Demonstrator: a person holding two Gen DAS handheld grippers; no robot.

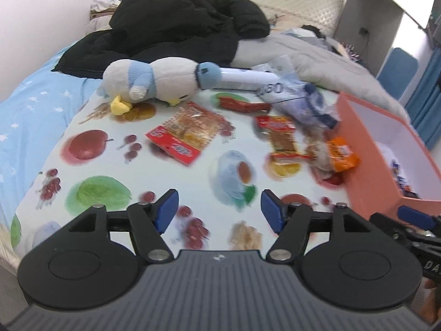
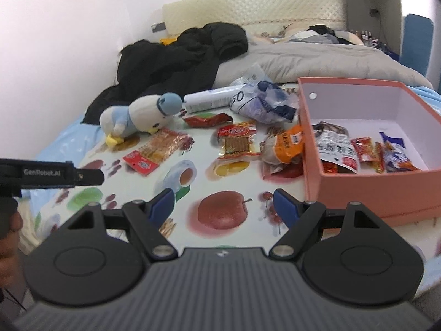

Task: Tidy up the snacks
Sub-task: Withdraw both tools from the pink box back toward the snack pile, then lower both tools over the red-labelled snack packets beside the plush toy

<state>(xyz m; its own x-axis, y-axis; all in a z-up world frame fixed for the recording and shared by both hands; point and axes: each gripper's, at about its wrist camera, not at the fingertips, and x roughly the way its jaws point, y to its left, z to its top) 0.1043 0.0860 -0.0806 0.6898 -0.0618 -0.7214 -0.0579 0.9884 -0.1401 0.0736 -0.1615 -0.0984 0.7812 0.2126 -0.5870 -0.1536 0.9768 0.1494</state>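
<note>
Left wrist view: the left gripper [image 1: 219,211] hangs over the fruit-printed cloth [image 1: 91,165] spread on the bed, its blue-padded fingers [image 1: 166,209] set wide apart with nothing between them. Near the middle of the cloth lies a red cracker packet [image 1: 182,135] with a clear window. A second red-topped biscuit packet [image 1: 281,138] lies nearer the right edge, and just beside it an orange snack pouch [image 1: 340,154] sits close against the outer wall of the pink cardboard box [image 1: 366,160]. A flat red wrapper [image 1: 244,104] lies toward the far edge, near a crumpled blue and white plastic bag [image 1: 300,93] and a white tube [image 1: 242,78]. A plush penguin [image 1: 154,81] (white body, pale blue hood, yellow feet) lies on its side at the far left corner of the cloth, with a black jacket [image 1: 171,27] heaped behind it and a grey duvet [image 1: 317,58] to the right.

Right wrist view: the right gripper [image 2: 223,207] is likewise spread wide and holds nothing, hovering above a printed red apple near the cloth's near edge. The box [image 2: 355,190] stands open at the right edge of the cloth; along its near wall inside lie a black and white snack bag [image 2: 332,140], a small red packet [image 2: 365,149] and a blue and orange packet [image 2: 394,154]. The left gripper's black body [image 2: 52,175] shows at the left border.
</note>
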